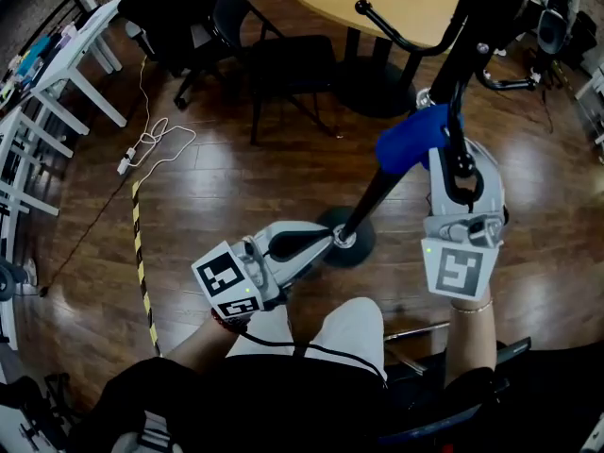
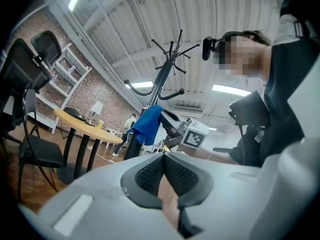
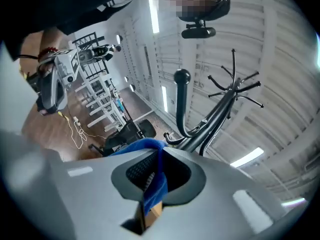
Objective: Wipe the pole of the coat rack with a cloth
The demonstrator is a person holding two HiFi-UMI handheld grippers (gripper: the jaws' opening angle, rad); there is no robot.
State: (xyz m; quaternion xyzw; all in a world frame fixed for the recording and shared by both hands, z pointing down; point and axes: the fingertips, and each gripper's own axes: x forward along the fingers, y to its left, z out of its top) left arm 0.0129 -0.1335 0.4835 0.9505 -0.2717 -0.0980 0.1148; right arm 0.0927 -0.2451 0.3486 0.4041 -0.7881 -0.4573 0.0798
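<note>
Right hand-held gripper (image 3: 159,154) pinches crumpled cloth (image 3: 155,188).

Round wooden surface (image 1: 377,3) at top, small items on it; black chair (image 1: 283,59) just beside; white cable (image 1: 156,140) looped on dark wood floor (image 1: 236,187) — striped yellow-black tape (image 1: 142,262) nearby; white shelving (image 1: 38,130) far left.

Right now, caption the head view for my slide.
Right gripper holds a blue cloth on the coat rack pole; left gripper idles shut near its base.
</note>
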